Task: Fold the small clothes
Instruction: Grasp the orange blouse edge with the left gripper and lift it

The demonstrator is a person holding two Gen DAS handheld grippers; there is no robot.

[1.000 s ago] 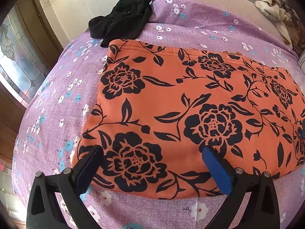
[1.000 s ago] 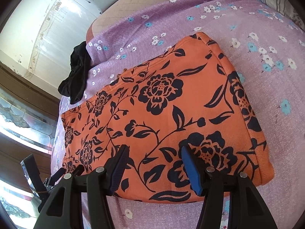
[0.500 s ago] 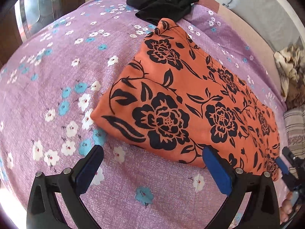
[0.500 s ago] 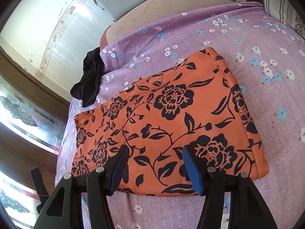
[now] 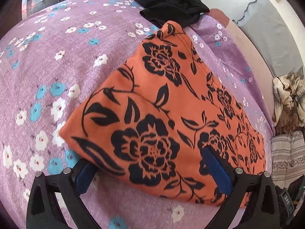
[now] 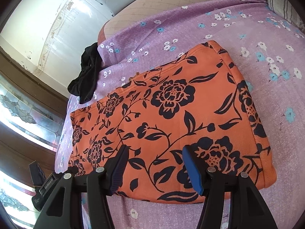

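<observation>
An orange garment with black flowers [image 5: 171, 110] lies folded flat on the purple flowered bedsheet [image 5: 57, 57]; it also shows in the right wrist view [image 6: 171, 114]. My left gripper [image 5: 150, 169] is open at the garment's near left corner, with its left finger tucked under the corner and its right finger above the cloth. My right gripper [image 6: 154, 169] is open, with both fingers over the garment's near edge towards its right end. The left gripper's body [image 6: 43, 187] shows at the lower left of the right wrist view.
A crumpled black garment [image 5: 171, 7] lies at the far edge of the sheet, just beyond the orange one; it also shows in the right wrist view [image 6: 87, 76]. Pillows and a bunched blanket [image 5: 287, 103] lie to the right. A window [image 6: 22, 110] is to the left.
My left gripper has swung from the garment's long near edge round to its left end and moved in on the corner. My right gripper has stayed over the near edge, shifting only slightly.
</observation>
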